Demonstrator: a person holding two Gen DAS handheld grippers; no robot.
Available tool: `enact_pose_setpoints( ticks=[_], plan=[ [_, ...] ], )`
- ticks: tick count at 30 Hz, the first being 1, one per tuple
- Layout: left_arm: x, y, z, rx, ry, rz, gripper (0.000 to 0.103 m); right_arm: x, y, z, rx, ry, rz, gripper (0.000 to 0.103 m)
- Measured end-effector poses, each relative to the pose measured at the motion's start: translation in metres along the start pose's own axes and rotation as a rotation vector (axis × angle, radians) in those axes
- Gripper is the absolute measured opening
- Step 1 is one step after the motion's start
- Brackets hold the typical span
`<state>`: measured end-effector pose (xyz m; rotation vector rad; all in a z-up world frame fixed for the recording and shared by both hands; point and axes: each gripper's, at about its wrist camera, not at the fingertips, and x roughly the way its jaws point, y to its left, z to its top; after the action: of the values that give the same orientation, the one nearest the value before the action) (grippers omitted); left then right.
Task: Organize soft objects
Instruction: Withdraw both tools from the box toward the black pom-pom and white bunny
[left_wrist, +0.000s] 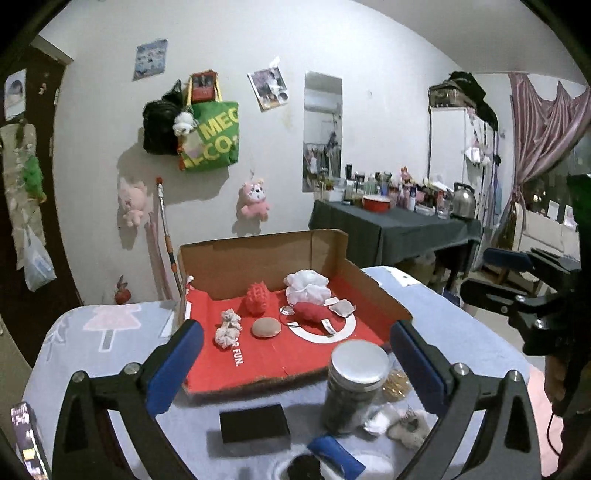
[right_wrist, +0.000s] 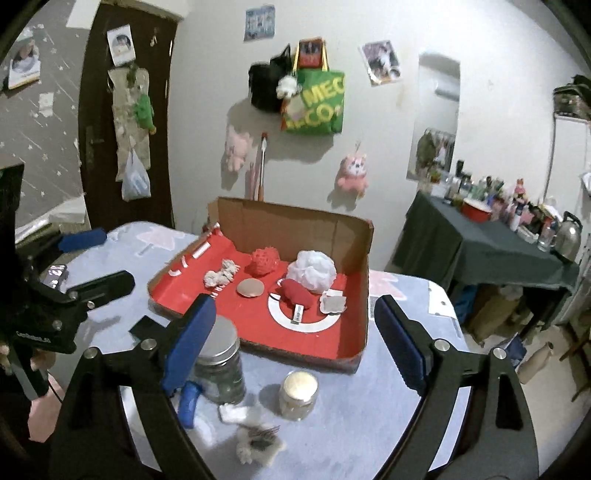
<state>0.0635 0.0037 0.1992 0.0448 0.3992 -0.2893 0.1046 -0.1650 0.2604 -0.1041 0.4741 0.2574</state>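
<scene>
An open cardboard box (left_wrist: 334, 254) with a red floor stands on the table. In it lie a white mesh pouf (left_wrist: 306, 286), a red spiky ball (left_wrist: 258, 299), a red plush piece (left_wrist: 310, 312), a round beige puff (left_wrist: 266, 327) and a crumpled white rag (left_wrist: 229, 328). On the cloth in front of the box rests a fluffy white tuft (right_wrist: 258, 439) beside a cotton pad (right_wrist: 232, 411). My left gripper (left_wrist: 295, 365) hovers open before the box, holding nothing. My right gripper (right_wrist: 295, 343) is likewise open and empty, to the right of the left one.
A tall glass jar with a metal lid (left_wrist: 354, 384), a small jar (right_wrist: 298, 395), a black box (left_wrist: 255, 424) and a blue object (right_wrist: 190, 402) stand on the blue tablecloth (left_wrist: 110, 332). A dark-draped side table (left_wrist: 406, 229) crowded with bottles stands at the right.
</scene>
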Motion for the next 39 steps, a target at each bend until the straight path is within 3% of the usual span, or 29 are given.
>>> enact_pose_setpoints(
  ticks=[3,12,22,39],
  plan=[
    [-0.016,-0.01,-0.019,0.017,-0.047,0.053,0.103,-0.018,0.009,-0.015,0.0,-0.046,-0.031,0.089],
    [-0.042,-0.022,-0.068,-0.027,-0.126,0.116,0.103,-0.044,0.033,-0.073,0.013,-0.144,-0.111,0.096],
    [-0.034,-0.028,-0.113,-0.053,-0.099,0.114,0.103,-0.038,0.04,-0.131,0.071,-0.166,-0.147,0.096],
    [0.003,-0.03,-0.166,-0.061,0.063,0.15,0.103,0.013,0.036,-0.19,0.152,0.02,-0.13,0.096]
  ],
)
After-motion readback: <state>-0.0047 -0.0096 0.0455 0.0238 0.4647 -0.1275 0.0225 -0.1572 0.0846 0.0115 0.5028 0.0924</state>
